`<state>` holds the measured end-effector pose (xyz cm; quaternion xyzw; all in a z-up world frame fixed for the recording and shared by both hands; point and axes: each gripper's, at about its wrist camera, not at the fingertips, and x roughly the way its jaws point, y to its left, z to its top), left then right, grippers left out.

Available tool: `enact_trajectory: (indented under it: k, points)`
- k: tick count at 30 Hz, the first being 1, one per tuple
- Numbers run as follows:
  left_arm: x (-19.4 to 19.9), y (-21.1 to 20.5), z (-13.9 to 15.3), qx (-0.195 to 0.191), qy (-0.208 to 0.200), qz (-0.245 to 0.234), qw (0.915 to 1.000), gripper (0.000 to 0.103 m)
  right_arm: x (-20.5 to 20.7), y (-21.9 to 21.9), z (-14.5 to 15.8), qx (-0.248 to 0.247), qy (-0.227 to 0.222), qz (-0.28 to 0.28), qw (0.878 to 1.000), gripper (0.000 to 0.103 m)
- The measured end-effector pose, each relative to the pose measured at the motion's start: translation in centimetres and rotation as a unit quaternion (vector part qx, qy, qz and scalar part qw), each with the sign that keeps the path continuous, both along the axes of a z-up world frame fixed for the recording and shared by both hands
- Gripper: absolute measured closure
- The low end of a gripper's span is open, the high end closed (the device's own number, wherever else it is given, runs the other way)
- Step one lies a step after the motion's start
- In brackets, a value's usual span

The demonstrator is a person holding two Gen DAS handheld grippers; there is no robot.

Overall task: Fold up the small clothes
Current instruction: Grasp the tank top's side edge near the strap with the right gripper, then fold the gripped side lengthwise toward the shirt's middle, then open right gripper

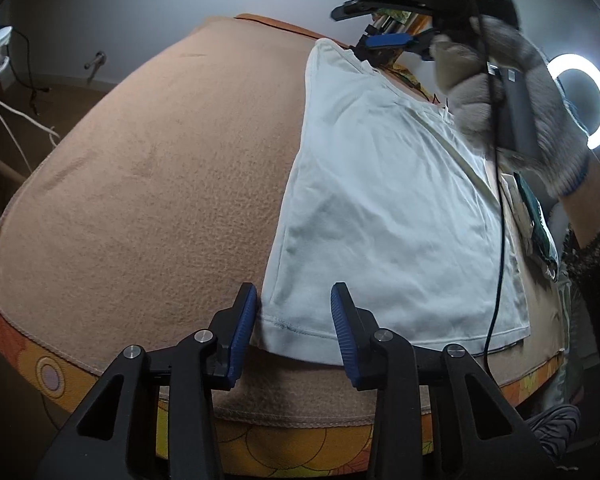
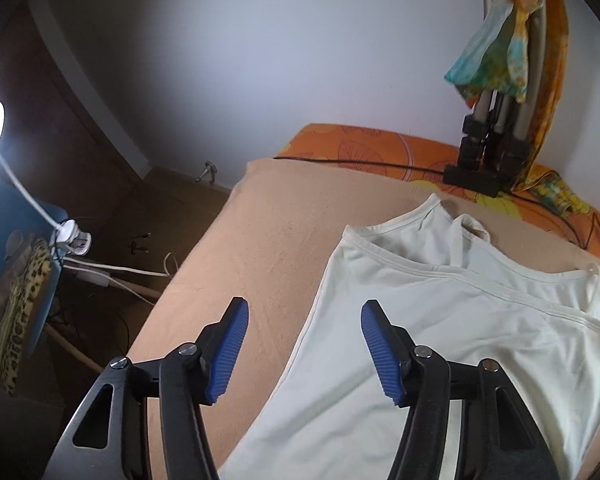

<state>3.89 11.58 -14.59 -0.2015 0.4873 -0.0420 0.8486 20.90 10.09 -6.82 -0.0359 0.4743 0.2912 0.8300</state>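
Note:
A white sleeveless top (image 1: 384, 208) lies folded lengthwise on the tan blanket (image 1: 148, 184). My left gripper (image 1: 294, 300) is open, its blue pads on either side of the hem's near left corner, just above the cloth. My right gripper (image 1: 384, 46) shows at the far end of the top, by the strap corner; the grip cannot be told there. In the right wrist view the right gripper (image 2: 304, 312) is open and empty above the top's (image 2: 440, 340) left edge, near the neckline and straps (image 2: 468, 224).
The blanket covers an orange patterned bed (image 2: 360, 140). A black clamp stand with colourful cloth (image 2: 492, 80) stands at the far edge. A ring light (image 1: 580, 100) glows on the right. Cables and a socket (image 2: 72, 240) lie on the floor to the left.

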Motion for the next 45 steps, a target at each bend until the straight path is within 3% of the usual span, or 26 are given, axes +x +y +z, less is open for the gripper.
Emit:
enact_trajectory:
  k: [4, 6, 15, 20, 23, 25, 28, 45]
  points:
    - [0.2, 0.1, 0.0, -0.005, -0.001, 0.000, 1.0000, 0.070, 2.0, 1.8, -2.0, -0.031, 0.012, -0.006, 0.999, 0.047]
    - [0.3, 0.2, -0.1, -0.010, -0.001, 0.001, 1.0000, 0.078, 2.9, 2.8, -3.1, -0.054, 0.014, -0.010, 0.998, 0.050]
    - [0.6, 0.0, -0.2, -0.037, -0.009, -0.011, 0.9992, 0.096, 6.1, 5.1, -5.7, -0.114, 0.016, -0.017, 0.993, 0.061]
    - [0.7, -0.1, 0.5, -0.043, -0.029, -0.015, 0.9985, 0.097, 6.6, 5.7, -6.1, -0.142, 0.010, -0.016, 0.990, 0.069]
    - [0.6, -0.3, 0.5, -0.044, -0.029, -0.013, 0.9985, 0.097, 6.7, 5.8, -6.1, -0.150, 0.005, -0.016, 0.989, 0.081]
    - [0.5, -0.2, 0.5, -0.047, -0.033, -0.013, 0.9983, 0.098, 6.9, 5.7, -6.1, -0.145, 0.006, -0.015, 0.989, 0.094]
    - [0.3, -0.1, 0.6, -0.045, -0.037, -0.016, 0.9982, 0.099, 7.0, 5.4, -5.9, -0.134, 0.011, -0.015, 0.991, 0.099]
    - [-0.2, -1.0, 1.9, -0.054, -0.065, -0.041, 0.9956, 0.100, 7.0, 2.6, -1.9, -0.098, -0.010, -0.007, 0.995, 0.103]
